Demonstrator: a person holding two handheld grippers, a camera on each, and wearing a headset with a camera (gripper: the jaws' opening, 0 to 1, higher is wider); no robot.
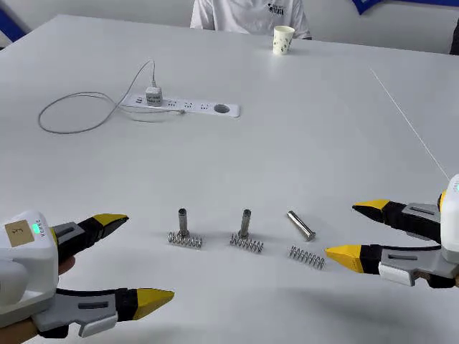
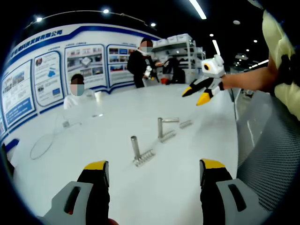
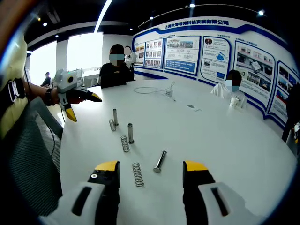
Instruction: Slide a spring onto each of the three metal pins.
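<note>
Around three pins (image 1: 245,222), wide open table (image 1: 301,150)

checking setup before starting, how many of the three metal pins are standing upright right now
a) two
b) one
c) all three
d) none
a: the left pin and the middle pin stand upright, while the right pin lies on its side on the table.
</note>
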